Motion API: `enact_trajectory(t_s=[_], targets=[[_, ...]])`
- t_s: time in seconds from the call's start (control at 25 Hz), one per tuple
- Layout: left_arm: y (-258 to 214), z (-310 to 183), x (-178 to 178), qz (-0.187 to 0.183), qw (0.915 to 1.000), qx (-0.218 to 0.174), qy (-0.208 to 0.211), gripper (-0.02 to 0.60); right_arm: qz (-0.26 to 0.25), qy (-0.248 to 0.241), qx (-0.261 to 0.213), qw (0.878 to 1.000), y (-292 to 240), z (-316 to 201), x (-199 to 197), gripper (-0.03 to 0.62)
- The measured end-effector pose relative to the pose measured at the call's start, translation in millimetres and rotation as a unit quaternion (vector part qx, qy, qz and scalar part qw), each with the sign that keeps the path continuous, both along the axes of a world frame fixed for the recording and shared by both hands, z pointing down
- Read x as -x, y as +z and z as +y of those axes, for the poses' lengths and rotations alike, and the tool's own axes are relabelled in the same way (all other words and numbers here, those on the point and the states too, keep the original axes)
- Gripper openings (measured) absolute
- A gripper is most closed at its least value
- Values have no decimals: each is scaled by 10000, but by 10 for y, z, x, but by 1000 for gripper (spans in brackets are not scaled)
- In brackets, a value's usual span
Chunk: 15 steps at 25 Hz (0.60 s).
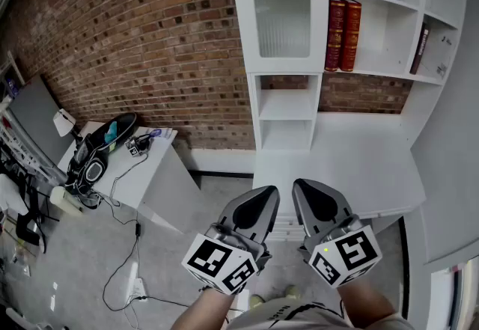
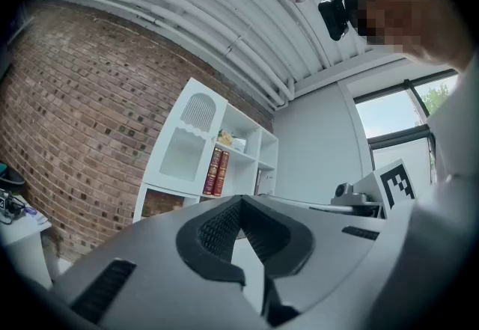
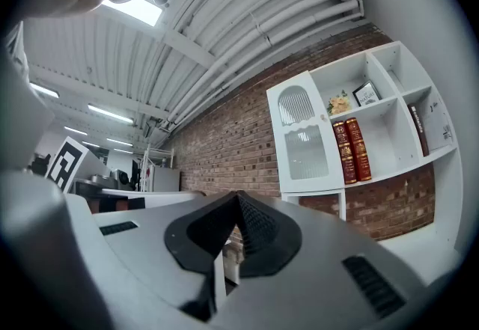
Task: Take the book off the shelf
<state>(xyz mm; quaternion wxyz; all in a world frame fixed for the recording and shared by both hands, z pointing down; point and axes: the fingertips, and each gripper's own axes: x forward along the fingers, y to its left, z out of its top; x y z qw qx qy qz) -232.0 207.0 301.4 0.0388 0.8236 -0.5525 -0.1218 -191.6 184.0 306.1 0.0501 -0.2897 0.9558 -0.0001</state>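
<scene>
Fingers (image 2: pixel 213 235) of the left gripper (image 1: pixel 268 197) and right gripper (image 1: pixel 303 191) are pressing together, gripping nothing. Two red hardback books (image 1: pixel 342 33) are standing upright well above and ahead on a white shelf (image 1: pixel 374 71), with a smooth white desk (image 1: pixel 352 164) lying between and a rough brick wall (image 1: pixel 150 37) spreading leftward.

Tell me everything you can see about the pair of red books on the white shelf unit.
The red books look like two hardcovers, with dark red spines crossed by gold bands; any lettering is too small to read. They stand upright, side by side and touching, at the left end of an open compartment in the white shelf unit, with their lower edges on its board. The left one stands close against the compartment's left wall. Nothing else touches them.
</scene>
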Motion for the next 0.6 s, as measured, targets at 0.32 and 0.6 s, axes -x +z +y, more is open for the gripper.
enact_trajectory(t_s=[0.32, 0.6], targets=[[16, -28, -5, 15, 10000, 23, 17, 11, 18, -23, 16, 10000, -5, -9, 13, 14], [-10, -60, 49, -4, 10000, 15, -45, 11, -315, -38, 66, 9995, -99, -71, -68, 15]])
